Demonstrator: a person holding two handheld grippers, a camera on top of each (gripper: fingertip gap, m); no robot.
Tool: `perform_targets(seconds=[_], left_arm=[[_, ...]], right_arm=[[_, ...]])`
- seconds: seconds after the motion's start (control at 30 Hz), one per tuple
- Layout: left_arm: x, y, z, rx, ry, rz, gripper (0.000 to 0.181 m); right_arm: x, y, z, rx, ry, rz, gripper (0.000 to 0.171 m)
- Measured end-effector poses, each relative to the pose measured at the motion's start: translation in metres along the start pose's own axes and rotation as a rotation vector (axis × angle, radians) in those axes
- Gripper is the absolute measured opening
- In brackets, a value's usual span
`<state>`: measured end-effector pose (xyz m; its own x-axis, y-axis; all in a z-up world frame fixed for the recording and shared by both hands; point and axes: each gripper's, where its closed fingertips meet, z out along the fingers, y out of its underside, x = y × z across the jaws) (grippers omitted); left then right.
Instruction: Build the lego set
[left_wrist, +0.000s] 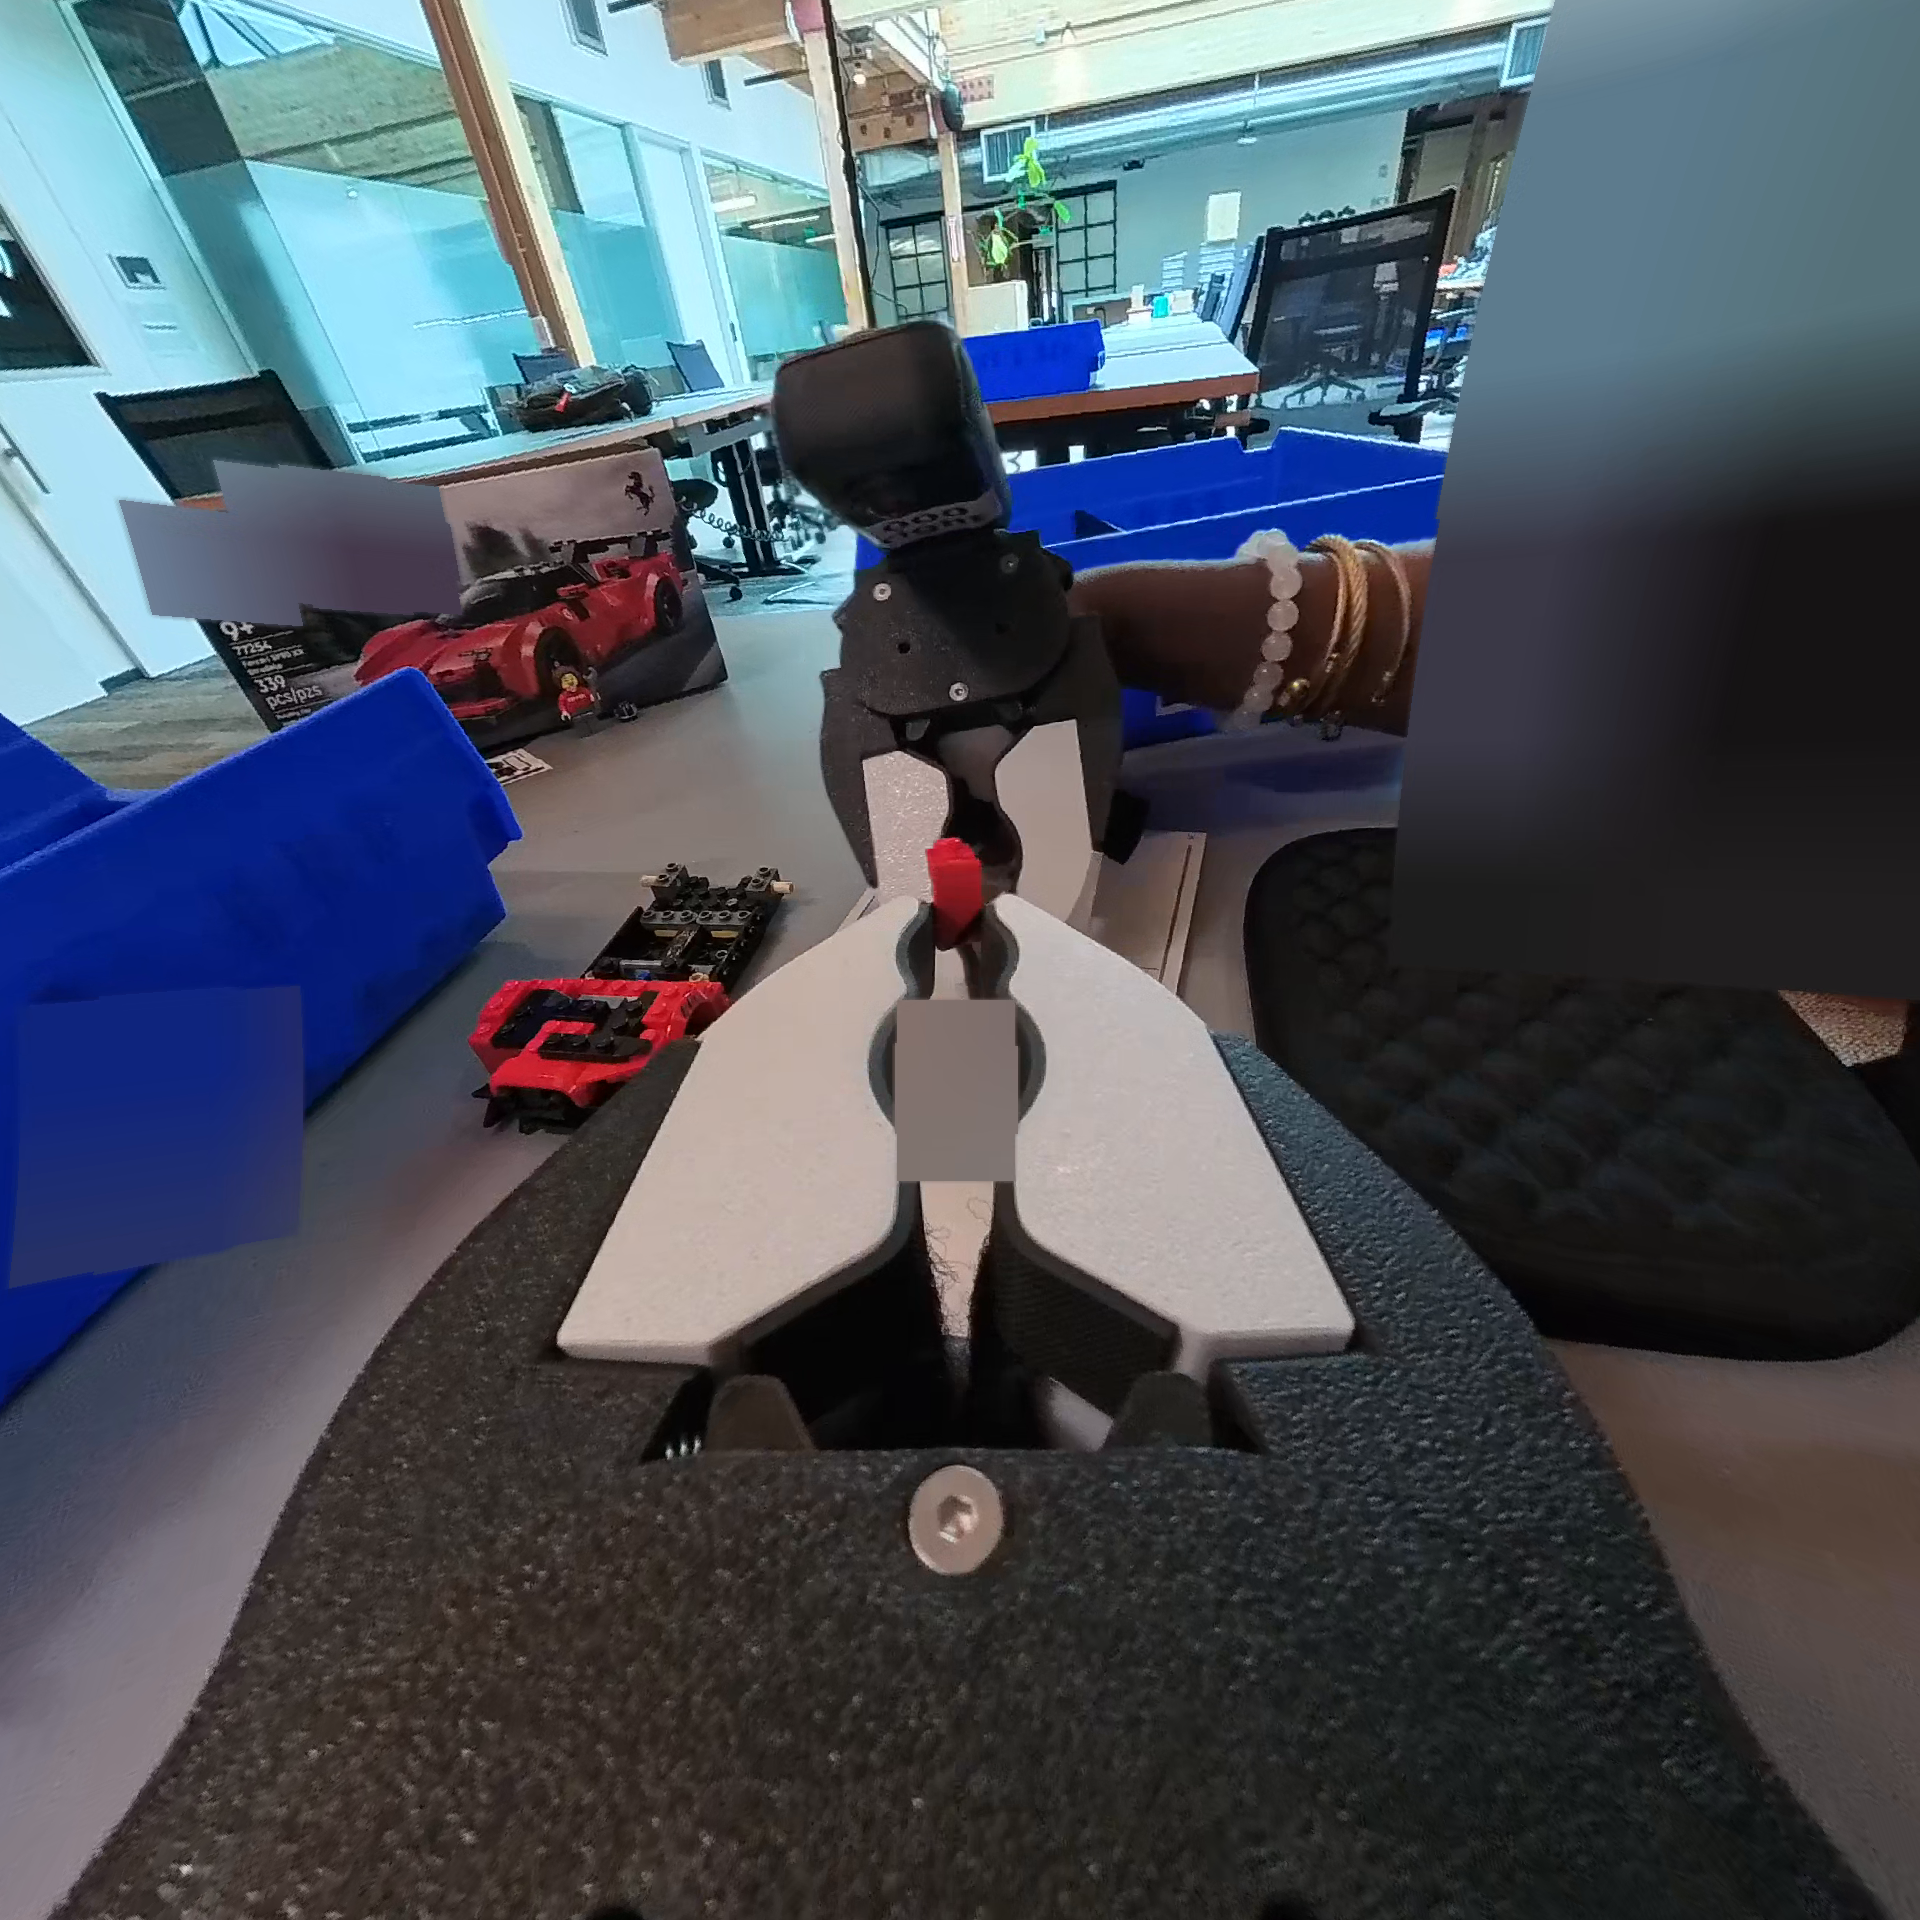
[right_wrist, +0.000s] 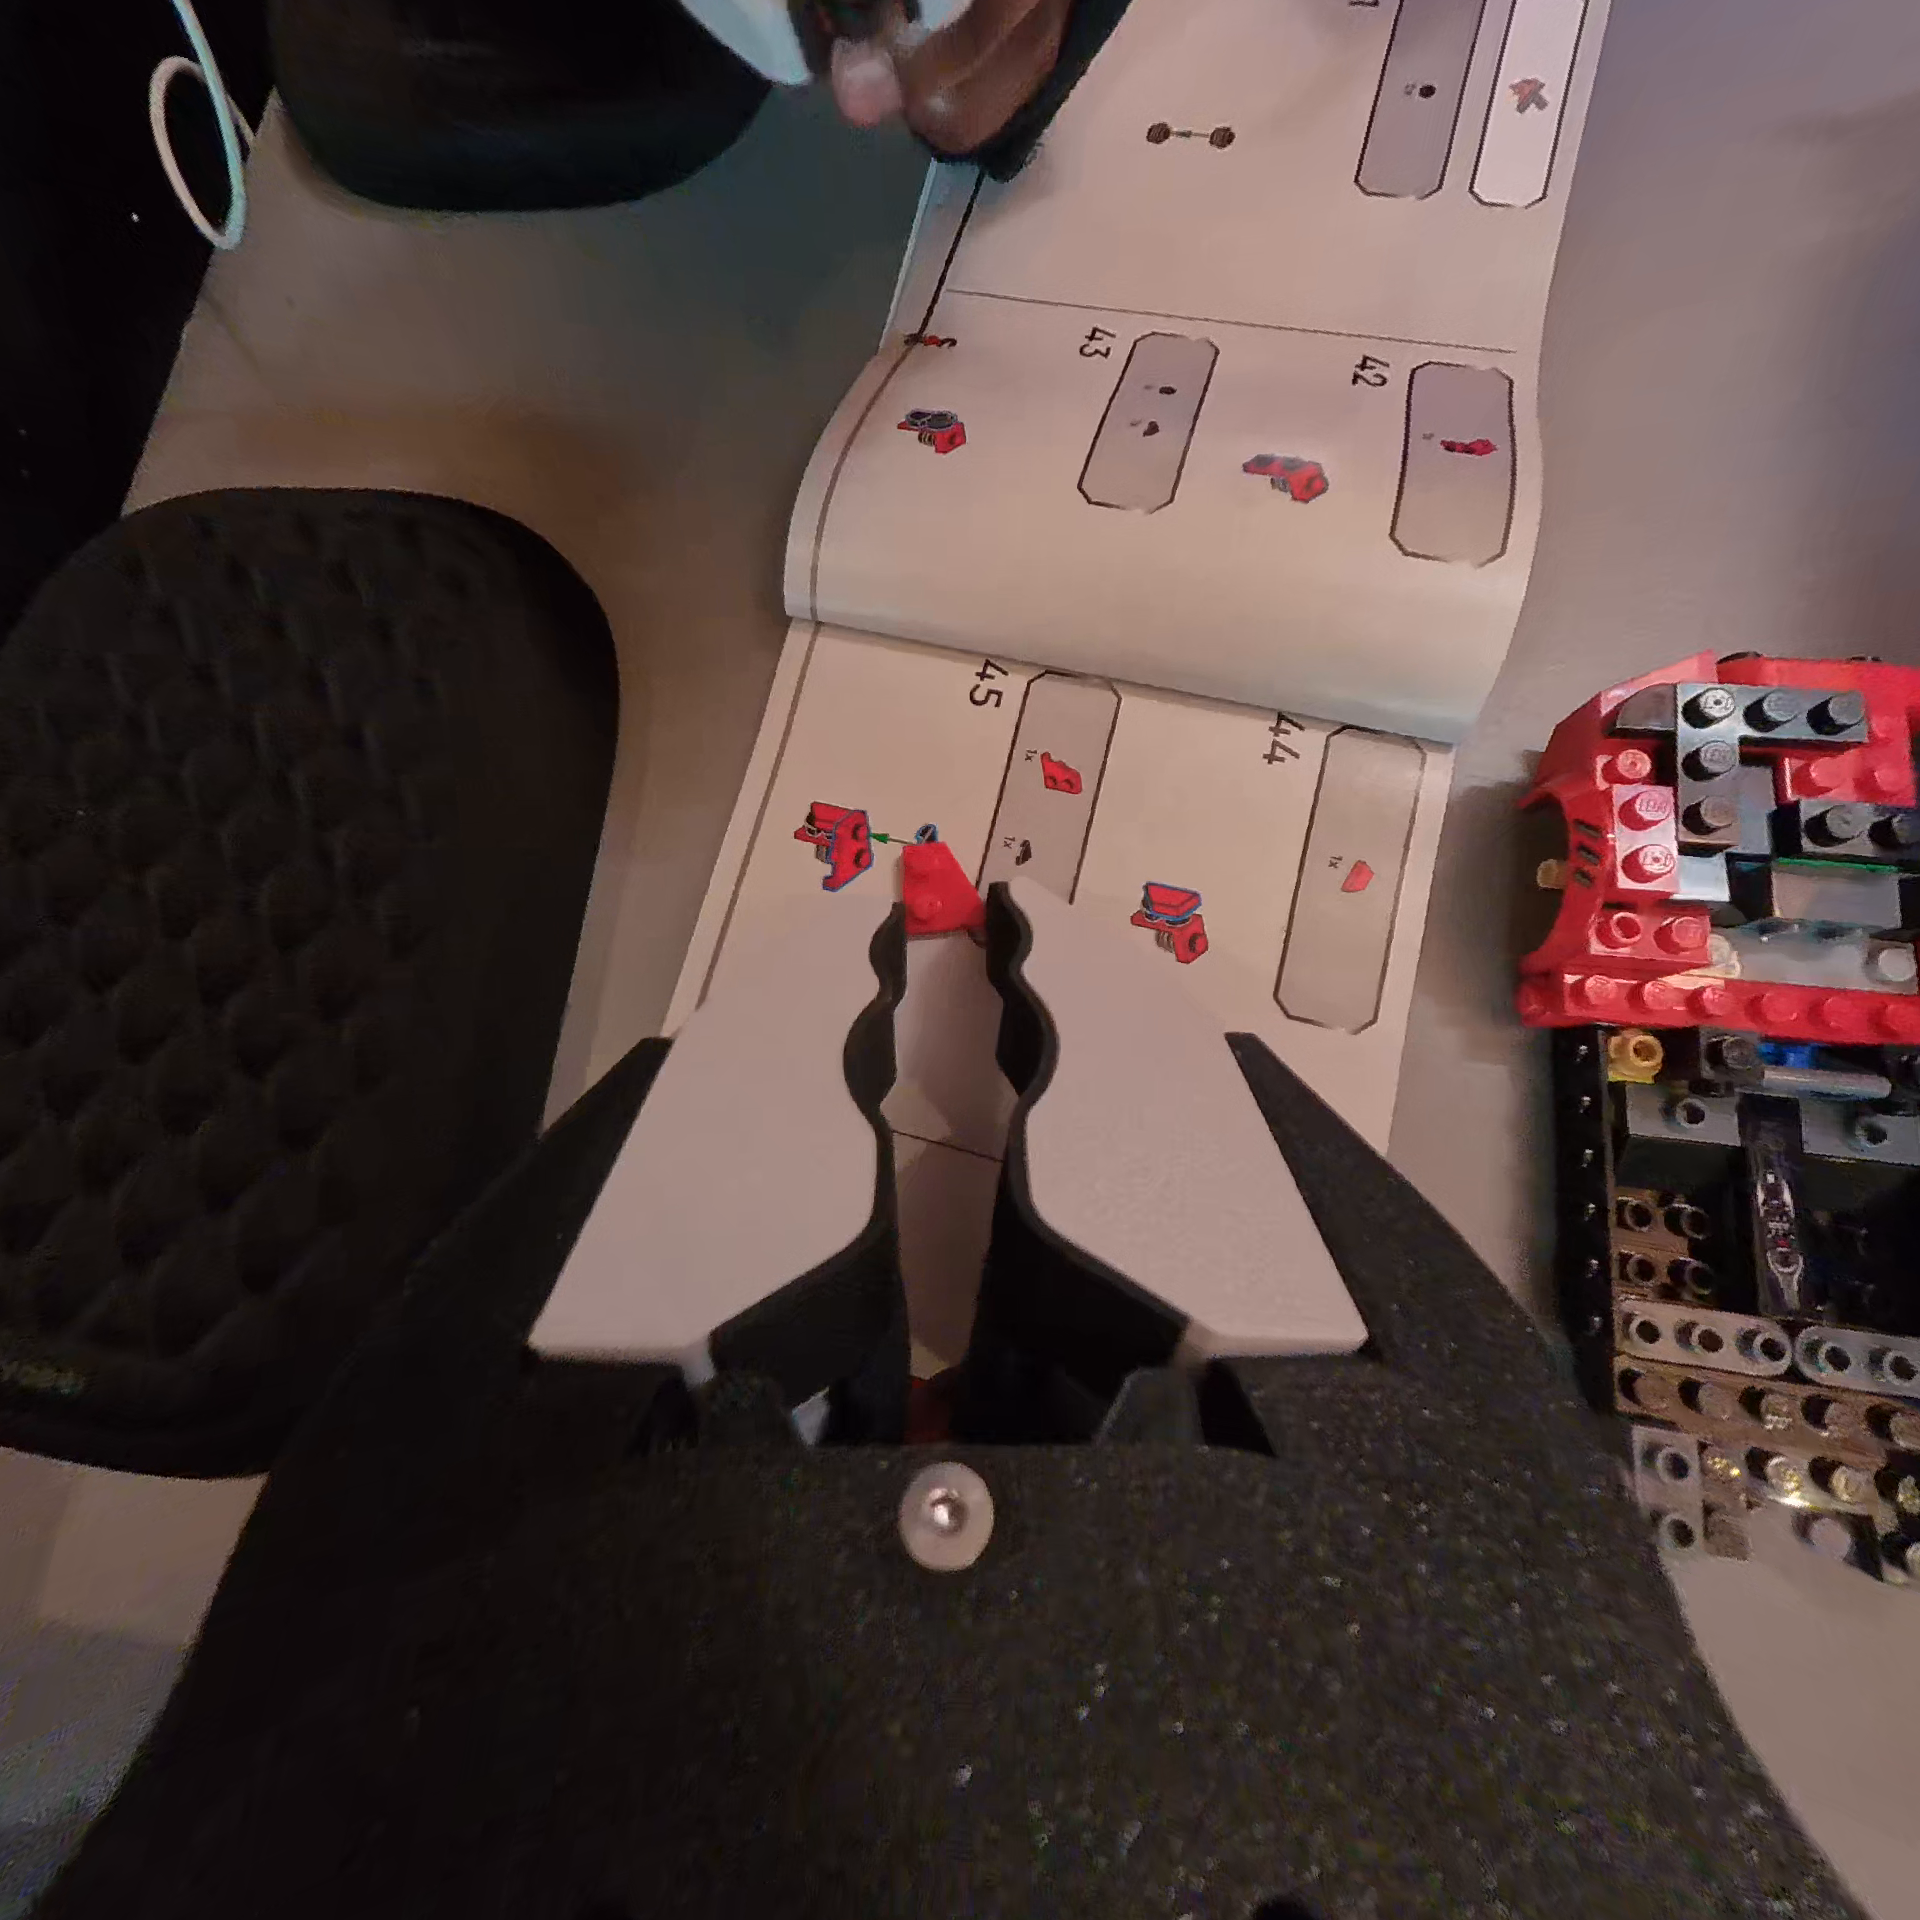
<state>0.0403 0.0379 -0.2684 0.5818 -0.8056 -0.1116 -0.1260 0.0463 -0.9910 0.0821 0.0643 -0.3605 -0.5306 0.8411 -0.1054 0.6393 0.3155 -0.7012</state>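
Observation:
My right gripper (right_wrist: 943, 906) is shut on a small red wedge plate (right_wrist: 930, 883), studs towards its camera, held above the open instruction booklet (right_wrist: 1143, 582). In the left wrist view the right gripper (left_wrist: 971, 862) points down at me with the red plate (left_wrist: 951, 878) at its tips. My left gripper (left_wrist: 958, 914) is level just in front of it, its fingers closed to a narrow slit, with nothing seen between them. The partly built red and black car (right_wrist: 1745, 935) lies right of the booklet. It also shows in the left wrist view (left_wrist: 592, 1029).
A black padded cushion (right_wrist: 291, 935) lies left of the booklet; it also shows in the left wrist view (left_wrist: 1558, 1091). Blue bins (left_wrist: 239, 914) stand at the left and at the back (left_wrist: 1195, 499). The set's box (left_wrist: 499, 623) stands behind the car. A braceleted wrist (left_wrist: 1320, 623) holds the right gripper. Left tips to right tips: about 11 centimetres.

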Motion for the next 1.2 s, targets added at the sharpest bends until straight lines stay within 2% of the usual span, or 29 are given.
perform_targets(seconds=[0.17,0.33,0.47,0.7,1.2], left_arm=[[0.000,-0.003,-0.001,0.024,0.008,-0.026,0.007],[0.002,-0.008,-0.002,0.062,0.025,-0.028,0.007],[0.001,-0.010,-0.003,0.075,0.020,-0.038,0.007],[0.002,-0.009,-0.003,0.063,0.023,-0.023,0.007],[0.015,-0.008,0.000,0.061,0.093,-0.005,0.007]], right_arm=[[-0.002,-0.022,-0.018,0.117,0.081,0.066,0.014],[-0.010,-0.084,-0.052,0.232,0.158,0.118,0.014],[-0.014,-0.110,-0.056,0.218,0.182,0.128,0.013],[-0.013,-0.115,-0.044,0.127,0.194,0.081,0.014],[-0.021,-0.112,-0.039,0.105,0.130,0.033,0.013]])
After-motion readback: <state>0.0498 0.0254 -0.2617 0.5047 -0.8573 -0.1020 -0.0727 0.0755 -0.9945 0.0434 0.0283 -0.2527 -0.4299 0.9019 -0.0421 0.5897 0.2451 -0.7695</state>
